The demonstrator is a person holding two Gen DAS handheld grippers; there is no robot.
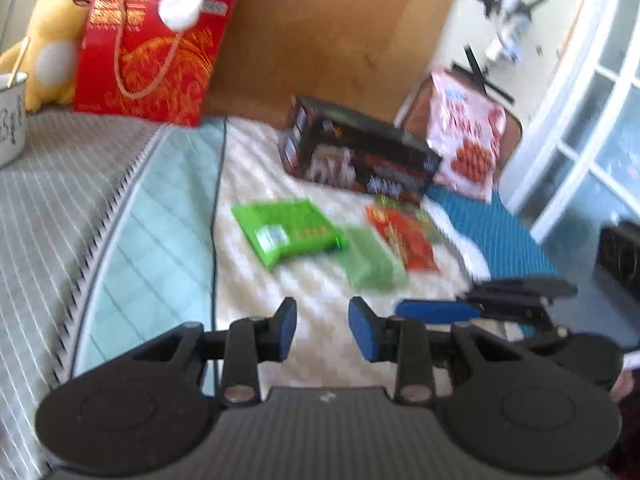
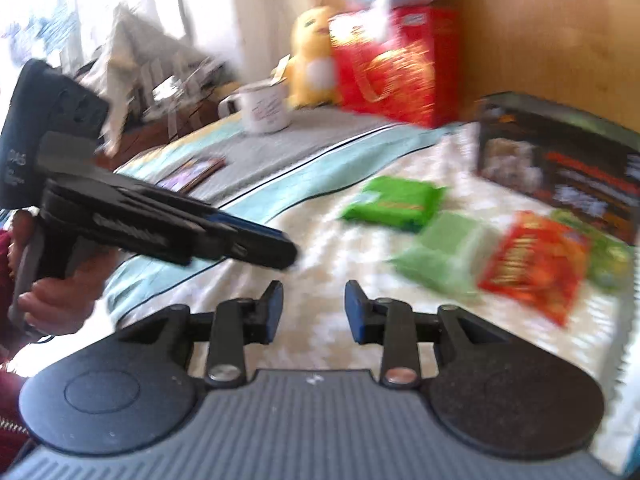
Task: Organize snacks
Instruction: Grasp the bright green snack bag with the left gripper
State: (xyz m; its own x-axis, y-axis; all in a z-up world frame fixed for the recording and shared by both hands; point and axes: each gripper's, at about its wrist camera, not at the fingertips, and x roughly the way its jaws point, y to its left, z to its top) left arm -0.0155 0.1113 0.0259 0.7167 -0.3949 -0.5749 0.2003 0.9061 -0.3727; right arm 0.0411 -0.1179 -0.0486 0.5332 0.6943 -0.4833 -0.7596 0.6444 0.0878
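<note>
White quilted bedding (image 1: 320,280) carries the snacks: green packet (image 1: 286,230), pale green pack (image 1: 372,258), red bag (image 1: 402,236), beside a dark box (image 1: 360,152). Left gripper (image 1: 322,328) and right gripper (image 2: 314,310) hover near them, jaws apart, empty

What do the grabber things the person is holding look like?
Both are black plastic. The left gripper and right gripper each have two short fingers with blue pads, round black discs at the sides and a grey ribbed plate between. The person wears a dark red sleeve.
</note>
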